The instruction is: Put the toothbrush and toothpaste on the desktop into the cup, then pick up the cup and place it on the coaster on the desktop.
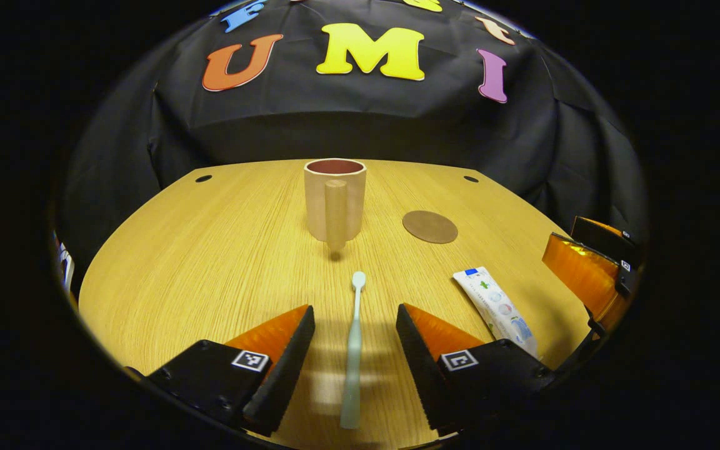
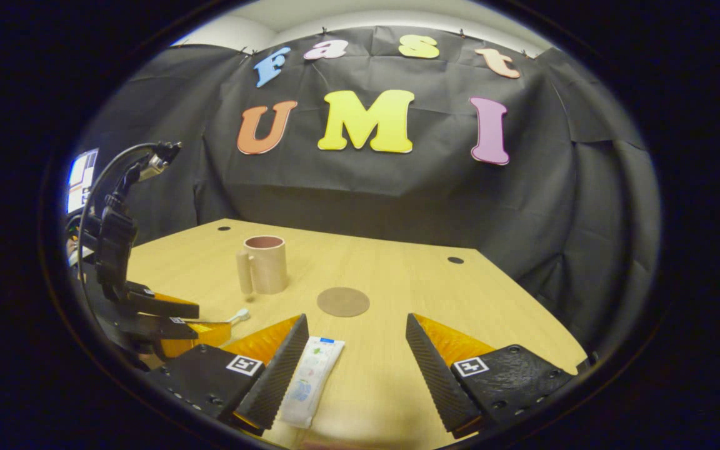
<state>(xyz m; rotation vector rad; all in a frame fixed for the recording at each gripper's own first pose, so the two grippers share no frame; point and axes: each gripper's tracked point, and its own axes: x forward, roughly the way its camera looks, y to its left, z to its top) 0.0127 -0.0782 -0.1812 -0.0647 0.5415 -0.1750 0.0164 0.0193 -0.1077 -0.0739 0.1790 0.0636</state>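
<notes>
A pale green toothbrush point(image 1: 354, 350) lies on the wooden desktop point(image 1: 210, 262), head pointing toward the cup. My left gripper point(image 1: 355, 350) is open and straddles it without touching. The beige cup point(image 1: 335, 200), dark red inside, stands upright beyond it, handle facing me. A round brown coaster point(image 1: 430, 226) lies right of the cup. The white toothpaste tube point(image 1: 496, 309) lies flat at the right. In the right gripper view, my right gripper point(image 2: 357, 362) is open above the desktop, with the toothpaste tube point(image 2: 310, 380) beside its left finger. The left gripper point(image 2: 166, 319) shows at the left there.
Two small dark holes point(image 1: 203, 179) mark the desktop's far corners. Black cloth walls close the back and sides. The right gripper's orange fingers point(image 1: 585, 269) show at the right edge of the left gripper view. A cable and mount point(image 2: 116, 206) rise above the left gripper.
</notes>
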